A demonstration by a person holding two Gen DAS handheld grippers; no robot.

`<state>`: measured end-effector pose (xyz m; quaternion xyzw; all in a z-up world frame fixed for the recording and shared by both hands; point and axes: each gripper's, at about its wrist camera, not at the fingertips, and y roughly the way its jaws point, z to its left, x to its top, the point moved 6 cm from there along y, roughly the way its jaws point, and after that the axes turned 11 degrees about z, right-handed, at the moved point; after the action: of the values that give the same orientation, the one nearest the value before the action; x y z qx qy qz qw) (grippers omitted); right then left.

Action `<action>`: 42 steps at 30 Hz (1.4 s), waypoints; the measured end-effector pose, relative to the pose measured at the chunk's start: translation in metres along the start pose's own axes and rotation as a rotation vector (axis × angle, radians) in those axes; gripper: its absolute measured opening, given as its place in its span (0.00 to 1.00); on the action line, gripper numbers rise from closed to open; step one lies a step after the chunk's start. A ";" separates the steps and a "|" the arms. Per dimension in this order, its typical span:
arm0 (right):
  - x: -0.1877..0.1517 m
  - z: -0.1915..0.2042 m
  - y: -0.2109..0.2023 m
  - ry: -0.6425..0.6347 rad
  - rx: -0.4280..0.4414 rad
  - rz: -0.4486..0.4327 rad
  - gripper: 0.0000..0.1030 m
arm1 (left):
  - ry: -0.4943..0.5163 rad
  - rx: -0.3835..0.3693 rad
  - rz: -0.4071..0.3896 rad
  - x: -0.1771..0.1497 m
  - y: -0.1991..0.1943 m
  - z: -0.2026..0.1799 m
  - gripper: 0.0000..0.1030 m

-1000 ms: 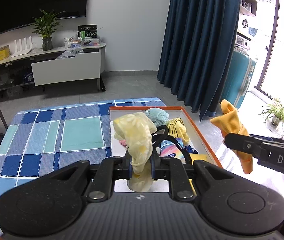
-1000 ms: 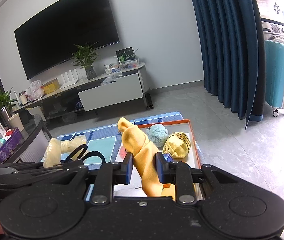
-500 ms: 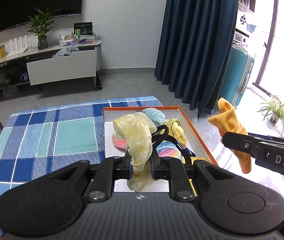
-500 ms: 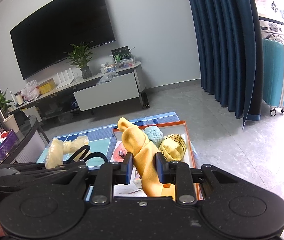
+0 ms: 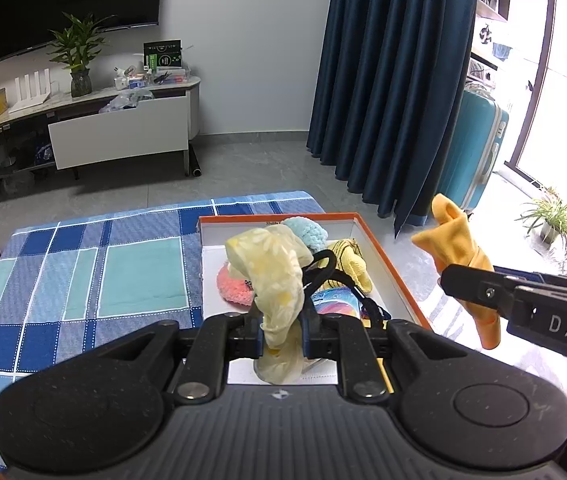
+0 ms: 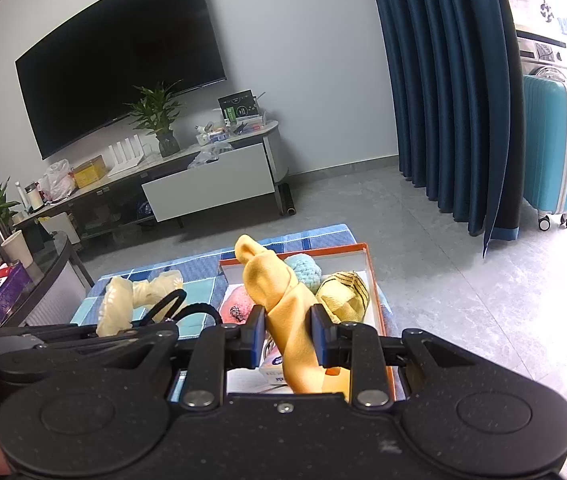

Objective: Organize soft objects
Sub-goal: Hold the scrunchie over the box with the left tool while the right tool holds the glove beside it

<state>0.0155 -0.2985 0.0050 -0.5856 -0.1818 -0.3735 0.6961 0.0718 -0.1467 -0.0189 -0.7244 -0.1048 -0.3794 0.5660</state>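
My left gripper is shut on a pale yellow floral cloth with a black cord, held above the orange-rimmed box; this cloth also shows in the right wrist view. My right gripper is shut on an orange-yellow cloth, held above the box; it shows at right in the left wrist view. In the box lie a blue knitted ball, a yellow striped soft item and a pink knitted piece.
The box sits on a blue checked cloth covering a low table. Beyond it are grey floor, a TV stand, dark blue curtains and a teal suitcase. A round side table with clutter stands left.
Both grippers have pulled back and slightly up from the box, each still holding its cloth. The box and table look smaller and farther away.
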 end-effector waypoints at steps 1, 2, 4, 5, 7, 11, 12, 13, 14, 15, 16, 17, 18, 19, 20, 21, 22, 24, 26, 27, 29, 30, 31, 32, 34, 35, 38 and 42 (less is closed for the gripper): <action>0.000 0.001 0.001 -0.001 0.000 0.002 0.30 | 0.001 0.000 0.001 0.001 0.001 0.000 0.18; 0.000 0.001 0.001 -0.001 0.001 0.001 0.30 | 0.003 -0.001 0.002 0.001 0.002 -0.001 0.18; 0.000 0.000 0.002 -0.003 -0.002 0.002 0.30 | 0.000 -0.001 0.004 0.003 0.004 0.001 0.18; 0.000 0.000 0.003 -0.003 -0.004 0.004 0.30 | -0.001 0.000 0.004 0.004 0.004 0.001 0.18; 0.000 -0.001 0.004 0.000 -0.004 0.004 0.30 | 0.001 0.002 0.006 0.005 0.006 0.002 0.18; 0.001 -0.001 0.005 0.000 -0.006 0.008 0.30 | -0.003 0.000 0.012 0.005 0.009 0.001 0.18; 0.001 0.000 0.005 -0.002 -0.007 0.010 0.30 | -0.003 0.001 0.015 0.005 0.010 0.001 0.18; 0.001 0.000 0.005 -0.002 -0.005 0.011 0.30 | -0.005 -0.001 0.018 0.005 0.011 0.002 0.18; 0.001 0.000 0.006 -0.002 -0.004 0.012 0.30 | -0.005 0.000 0.019 0.005 0.011 0.002 0.18; 0.002 0.000 0.006 -0.003 -0.005 0.015 0.30 | -0.005 0.003 0.020 0.005 0.012 0.002 0.18; 0.003 0.000 0.007 -0.003 -0.005 0.016 0.30 | -0.007 0.000 0.023 0.007 0.013 0.002 0.18; 0.003 -0.001 0.007 -0.002 -0.008 0.018 0.30 | -0.008 -0.002 0.025 0.007 0.014 0.003 0.18; 0.004 -0.001 0.007 -0.001 -0.008 0.019 0.30 | -0.009 0.002 0.026 0.008 0.014 0.002 0.18; 0.004 -0.002 0.007 0.001 -0.007 0.021 0.30 | -0.008 0.002 0.027 0.008 0.014 0.002 0.18; 0.005 -0.003 0.008 0.002 -0.009 0.022 0.30 | -0.007 0.000 0.028 0.010 0.015 0.001 0.18; 0.006 -0.004 0.008 0.004 -0.012 0.022 0.30 | -0.008 0.002 0.028 0.010 0.015 0.001 0.18; 0.007 -0.004 0.008 0.006 -0.012 0.022 0.30 | -0.009 0.002 0.028 0.011 0.016 0.001 0.18; 0.008 -0.003 0.008 0.007 -0.013 0.024 0.30 | -0.008 -0.002 0.033 0.012 0.017 0.000 0.18; 0.008 -0.003 0.007 0.006 -0.016 0.024 0.30 | 0.000 -0.002 0.036 0.013 0.019 -0.002 0.18; 0.009 -0.003 0.008 0.009 -0.017 0.025 0.30 | -0.002 -0.004 0.038 0.014 0.019 -0.003 0.18; 0.011 -0.004 0.008 0.014 -0.019 0.025 0.30 | -0.001 -0.006 0.038 0.015 0.020 -0.003 0.18; 0.012 -0.004 0.008 0.015 -0.020 0.025 0.30 | 0.002 -0.005 0.038 0.017 0.021 -0.003 0.18; 0.012 -0.005 0.008 0.016 -0.022 0.026 0.30 | 0.003 -0.007 0.039 0.018 0.022 -0.003 0.18; 0.013 -0.004 0.009 0.018 -0.025 0.027 0.30 | 0.002 -0.008 0.039 0.019 0.022 -0.003 0.18; 0.014 -0.003 0.010 0.018 -0.021 0.025 0.30 | 0.006 -0.006 0.037 0.021 0.023 -0.003 0.18; 0.015 -0.003 0.011 0.016 -0.020 0.024 0.30 | 0.004 -0.006 0.037 0.022 0.023 -0.003 0.18; 0.018 0.000 0.014 0.008 -0.021 0.023 0.30 | 0.002 -0.002 0.039 0.024 0.026 -0.002 0.18; 0.023 0.001 0.017 0.002 -0.025 0.023 0.30 | 0.000 -0.004 0.044 0.026 0.029 -0.001 0.18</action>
<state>0.0437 -0.3044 0.0096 -0.5961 -0.1693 -0.3683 0.6931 0.1062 -0.1645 -0.0223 -0.7277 -0.0882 -0.3670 0.5727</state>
